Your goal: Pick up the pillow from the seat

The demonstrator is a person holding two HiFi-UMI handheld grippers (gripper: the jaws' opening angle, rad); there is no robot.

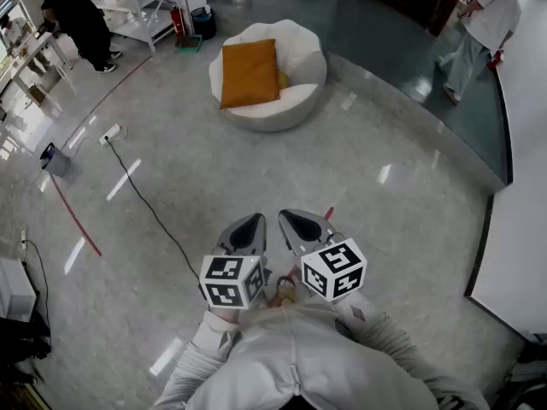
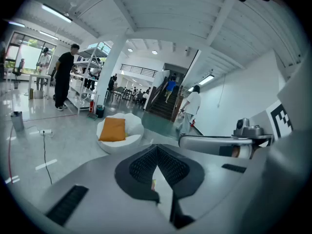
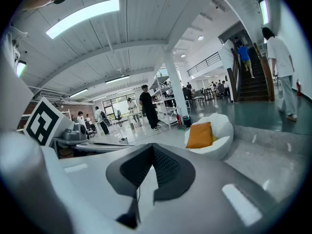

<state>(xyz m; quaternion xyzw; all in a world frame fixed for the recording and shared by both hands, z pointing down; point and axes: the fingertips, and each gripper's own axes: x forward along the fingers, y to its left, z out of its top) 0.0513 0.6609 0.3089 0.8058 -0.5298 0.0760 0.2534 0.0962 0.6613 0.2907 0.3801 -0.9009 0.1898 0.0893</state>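
Pillow (image 1: 249, 73) on seat (image 1: 301, 56), yellow thing (image 1: 283, 80) mostly hidden

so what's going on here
A person stands back from a white seat with an orange pillow lying on it. They hold the left gripper and the right gripper close in front of their body, both shut with nothing between the fingers. The pillow has not been picked up yet.

An orange pillow (image 1: 249, 73) lies on the white seat (image 1: 306, 73), on the floor (image 1: 256, 178).
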